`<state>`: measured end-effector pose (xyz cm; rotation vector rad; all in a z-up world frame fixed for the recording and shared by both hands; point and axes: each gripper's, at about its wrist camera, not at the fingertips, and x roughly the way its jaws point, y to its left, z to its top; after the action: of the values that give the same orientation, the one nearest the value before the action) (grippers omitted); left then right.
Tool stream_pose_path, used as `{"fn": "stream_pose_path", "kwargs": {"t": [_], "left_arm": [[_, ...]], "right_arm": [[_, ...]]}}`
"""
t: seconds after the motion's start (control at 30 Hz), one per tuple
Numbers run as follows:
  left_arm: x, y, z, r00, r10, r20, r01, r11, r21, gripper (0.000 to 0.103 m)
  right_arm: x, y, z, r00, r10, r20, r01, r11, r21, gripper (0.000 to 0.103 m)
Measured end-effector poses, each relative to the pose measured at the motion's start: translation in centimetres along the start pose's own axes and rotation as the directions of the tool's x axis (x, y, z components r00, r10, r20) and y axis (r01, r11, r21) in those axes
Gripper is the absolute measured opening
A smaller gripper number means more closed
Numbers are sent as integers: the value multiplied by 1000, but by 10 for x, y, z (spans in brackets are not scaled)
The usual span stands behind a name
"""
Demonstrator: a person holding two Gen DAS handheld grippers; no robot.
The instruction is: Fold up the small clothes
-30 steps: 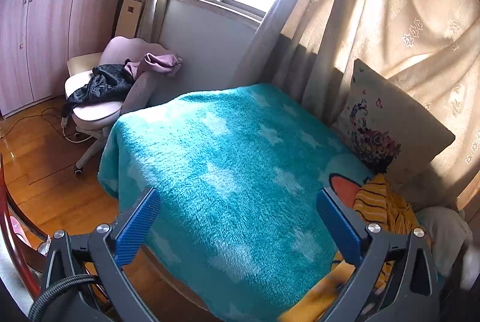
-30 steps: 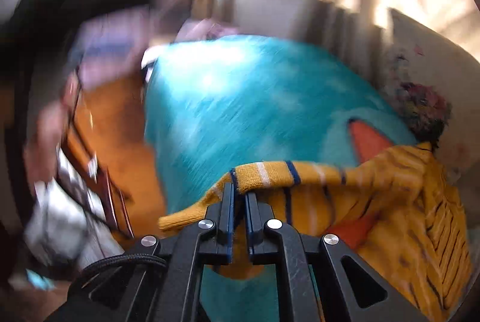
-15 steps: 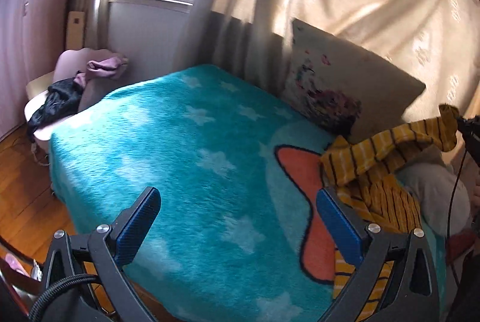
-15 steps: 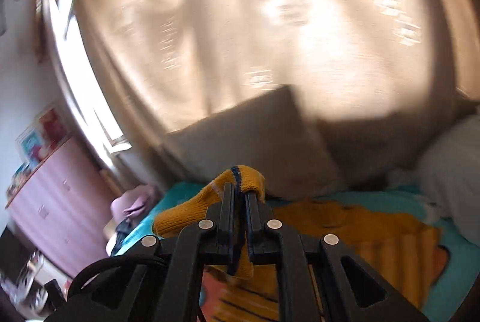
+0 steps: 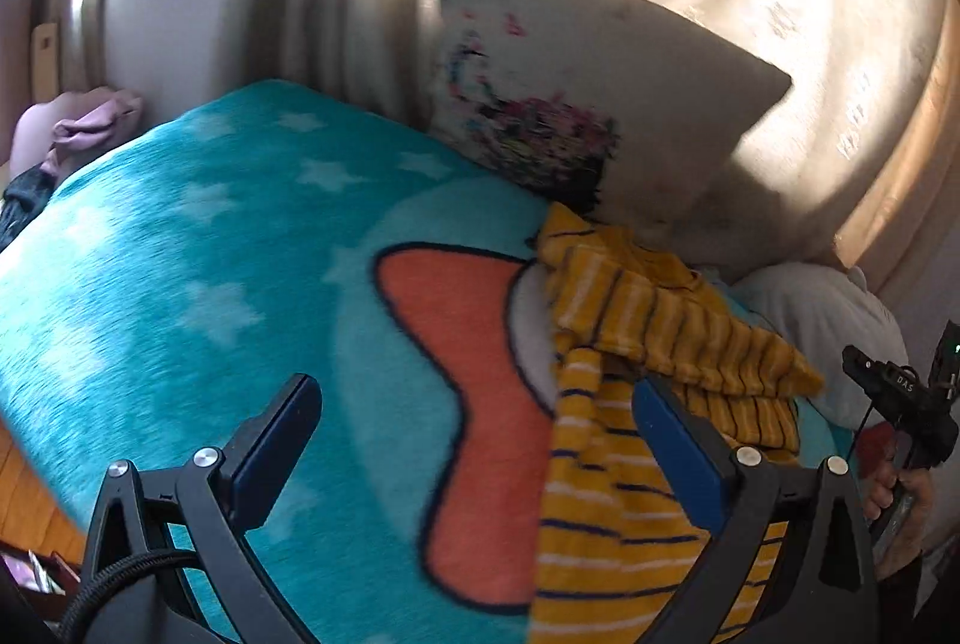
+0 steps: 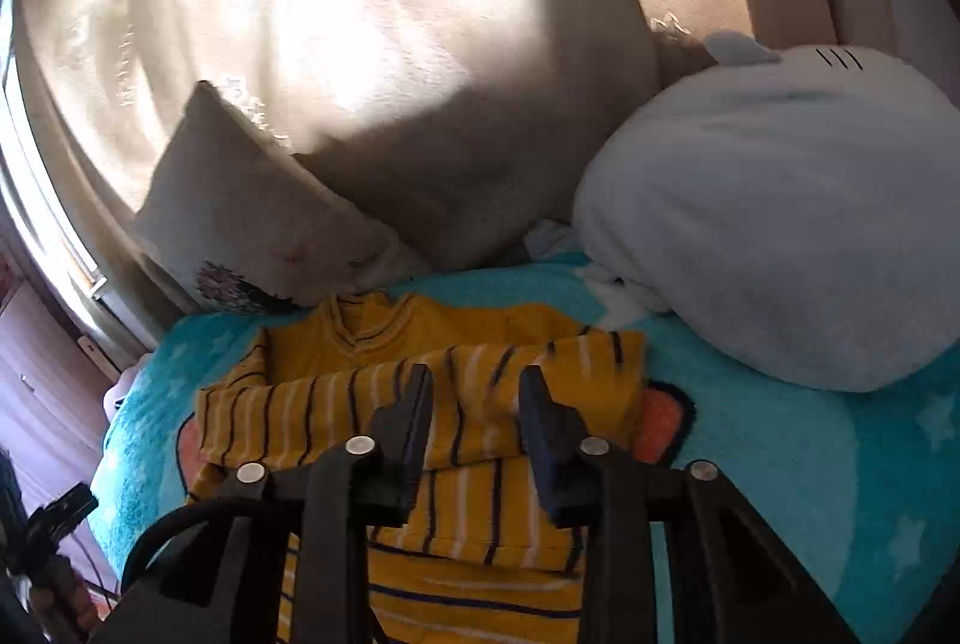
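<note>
My right gripper (image 6: pixel 475 404) is opening, letting go the sleeve (image 6: pixel 420 398) now folded across the sweater (image 6: pixel 480 572) beyond its fingers; left gripper (image 5: pixel 474 443) spread, empty.

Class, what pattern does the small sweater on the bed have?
Mustard yellow sweater with thin dark and white stripes; clearest in the right wrist view.

Only readable bit I can find is "DAS" in small white letters on the black body of the right gripper (image 5: pixel 900 392), seen at the right edge of the left wrist view. The pillow (image 5: pixel 576 104) has a colourful printed picture, but it's too blurred to tell any lettering. Nothing else legible.
</note>
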<state>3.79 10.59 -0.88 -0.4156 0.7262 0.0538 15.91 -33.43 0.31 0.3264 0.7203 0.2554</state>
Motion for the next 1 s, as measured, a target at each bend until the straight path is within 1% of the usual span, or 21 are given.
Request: {"fn": "stream_pose_path", "kwargs": {"t": [0.07,0.17,0.23,0.27,0.3,0.33,0.37,0.47,0.53,0.57,0.6,0.63,0.67,0.7,0.73,0.77,0.83,0.87,0.9,0.97,1.0], "left_arm": [[14,-13,5,1000,-14,-9,14,1000,6,103],[42,-32,13,998,-49,-41,49,999,4,103],[60,-39,17,995,-64,-75,63,998,-12,103],[69,-40,18,993,-65,-99,62,997,-33,103],[71,-39,19,992,-71,-104,65,996,-53,103],[70,-35,19,993,-78,-91,71,995,-76,103],[68,-33,18,994,-71,-80,64,995,-78,103],[60,-26,16,999,-4,-45,2,999,-44,103],[56,-18,16,999,27,-29,-29,999,-42,103],[55,-13,17,999,41,-21,-42,998,-49,103],[54,-9,18,999,45,-16,-46,997,-58,103],[54,-2,21,999,48,-11,-49,996,-74,103],[54,2,23,999,50,-8,-50,995,-85,103],[54,6,24,999,52,-2,-52,994,-94,103],[54,10,27,998,56,6,-55,993,-103,103],[55,11,28,998,56,7,-55,993,-103,103],[60,12,30,999,52,-3,-52,994,-92,103],[63,11,30,999,48,-6,-48,995,-90,103],[67,8,29,999,41,-8,-41,995,-88,103],[78,0,29,1000,10,-29,-12,997,-77,103],[83,-5,28,999,-3,-36,0,998,-68,103]], "right_arm": [[-2,11,-3,999,46,-3,-46,999,-13,35],[26,36,-3,987,138,-79,-141,990,-27,35],[53,54,-5,960,227,-163,-231,973,-1,35],[71,67,-6,940,267,-212,-273,962,5,35],[80,79,-10,929,281,-241,-291,957,-7,38],[90,91,-12,918,291,-270,-310,950,-30,42],[101,103,-13,909,292,-296,-323,945,-59,47],[123,133,-18,901,295,-319,-351,927,-134,47],[136,149,-23,884,323,-338,-388,910,-144,47],[144,157,-27,871,334,-360,-406,902,-145,46],[155,164,-35,851,336,-403,-417,899,-132,37],[162,169,-43,825,346,-447,-434,894,-110,33],[166,178,-57,781,374,-500,-473,877,-83,32],[167,183,-67,755,390,-527,-498,864,-74,32],[165,189,-78,722,404,-562,-525,849,-64,32],[159,194,-87,695,406,-593,-546,835,-68,32],[147,195,-91,638,445,-629,-604,796,-50,32],[140,190,-84,637,466,-614,-612,790,-35,32],[133,184,-72,667,473,-576,-602,797,-42,32],[125,168,-38,758,462,-461,-548,834,-67,32],[128,161,-21,801,438,-408,-504,861,-66,34]]}}
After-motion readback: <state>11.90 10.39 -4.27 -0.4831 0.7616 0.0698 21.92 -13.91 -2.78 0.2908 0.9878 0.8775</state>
